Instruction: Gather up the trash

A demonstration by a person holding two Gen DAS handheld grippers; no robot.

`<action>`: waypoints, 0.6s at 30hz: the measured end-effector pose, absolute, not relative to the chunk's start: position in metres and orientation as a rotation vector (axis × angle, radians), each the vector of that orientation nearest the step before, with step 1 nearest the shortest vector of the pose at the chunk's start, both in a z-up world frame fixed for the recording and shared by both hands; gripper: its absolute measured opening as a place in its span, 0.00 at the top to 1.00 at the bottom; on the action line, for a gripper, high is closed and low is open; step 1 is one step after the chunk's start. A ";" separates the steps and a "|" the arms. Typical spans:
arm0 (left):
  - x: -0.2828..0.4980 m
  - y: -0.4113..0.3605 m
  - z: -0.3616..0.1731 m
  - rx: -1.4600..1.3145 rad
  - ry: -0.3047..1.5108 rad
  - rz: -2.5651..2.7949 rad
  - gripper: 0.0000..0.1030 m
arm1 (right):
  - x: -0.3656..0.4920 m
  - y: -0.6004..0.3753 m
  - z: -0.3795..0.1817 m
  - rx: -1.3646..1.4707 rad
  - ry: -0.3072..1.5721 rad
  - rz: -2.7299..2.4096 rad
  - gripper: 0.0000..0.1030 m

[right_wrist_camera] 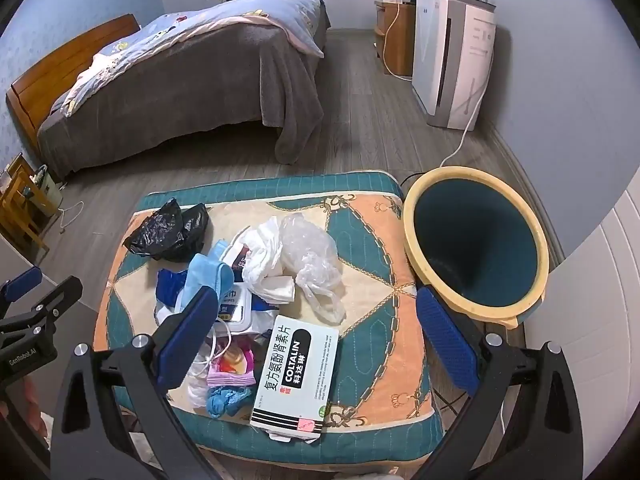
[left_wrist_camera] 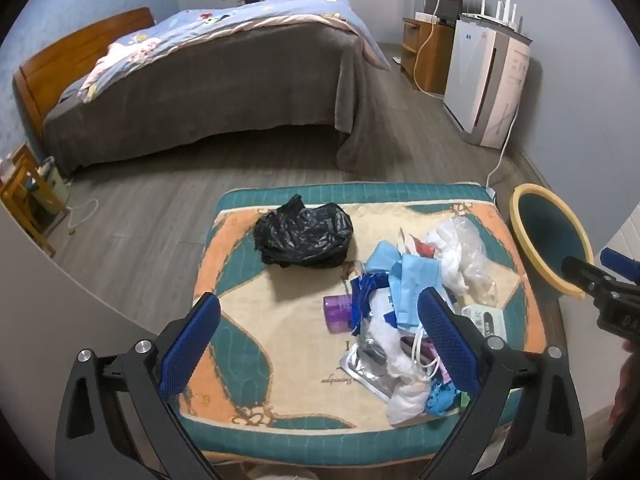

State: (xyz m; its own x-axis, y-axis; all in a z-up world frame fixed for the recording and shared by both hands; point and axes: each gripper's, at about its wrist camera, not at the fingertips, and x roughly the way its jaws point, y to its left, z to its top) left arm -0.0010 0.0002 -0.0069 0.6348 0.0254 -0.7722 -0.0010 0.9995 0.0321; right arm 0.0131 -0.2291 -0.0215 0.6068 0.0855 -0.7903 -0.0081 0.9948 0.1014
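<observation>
Hovering over a cushioned tabletop (right_wrist_camera: 372, 240) with a teal and orange pattern, both tools are spread wide and holding nothing. The left tool (left_wrist_camera: 320, 344) sits above the near left part of the trash pile (left_wrist_camera: 404, 312), and the right tool (right_wrist_camera: 316, 340) hangs over the near right part, with the Coltalin medicine box (right_wrist_camera: 296, 376) lying flat between its fingers. The pile is a jumble: blue face masks (right_wrist_camera: 208, 276), a wet wipes pack (right_wrist_camera: 236, 308), a crumpled white tissue (right_wrist_camera: 264, 264), a clear plastic bag (right_wrist_camera: 312, 260) and a purple bottle (left_wrist_camera: 338, 312) on its side. A black plastic bag (left_wrist_camera: 304, 236) sits apart from the pile, toward the far left of the tabletop. Just beside the tabletop on the right is the trash bin (right_wrist_camera: 476, 240), yellow rim, dark teal inside, tilted toward the cameras. Behind it all there's a bed (left_wrist_camera: 208, 92) and a white air purifier (left_wrist_camera: 488, 88).
</observation>
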 end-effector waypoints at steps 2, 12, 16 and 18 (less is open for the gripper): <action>-0.001 -0.001 -0.008 0.031 0.885 0.015 0.05 | 0.013 -0.229 -0.021 0.089 0.919 0.053 0.05; 0.000 -0.002 -0.010 0.039 0.890 0.015 0.05 | 0.013 -0.229 -0.022 0.088 0.922 0.050 0.05; -0.001 -0.002 -0.011 0.041 0.889 0.016 0.05 | 0.013 -0.229 -0.022 0.088 0.923 0.051 0.05; -0.002 -0.002 -0.011 0.040 0.889 0.014 0.05 | 0.014 -0.230 -0.023 0.087 0.925 0.049 0.05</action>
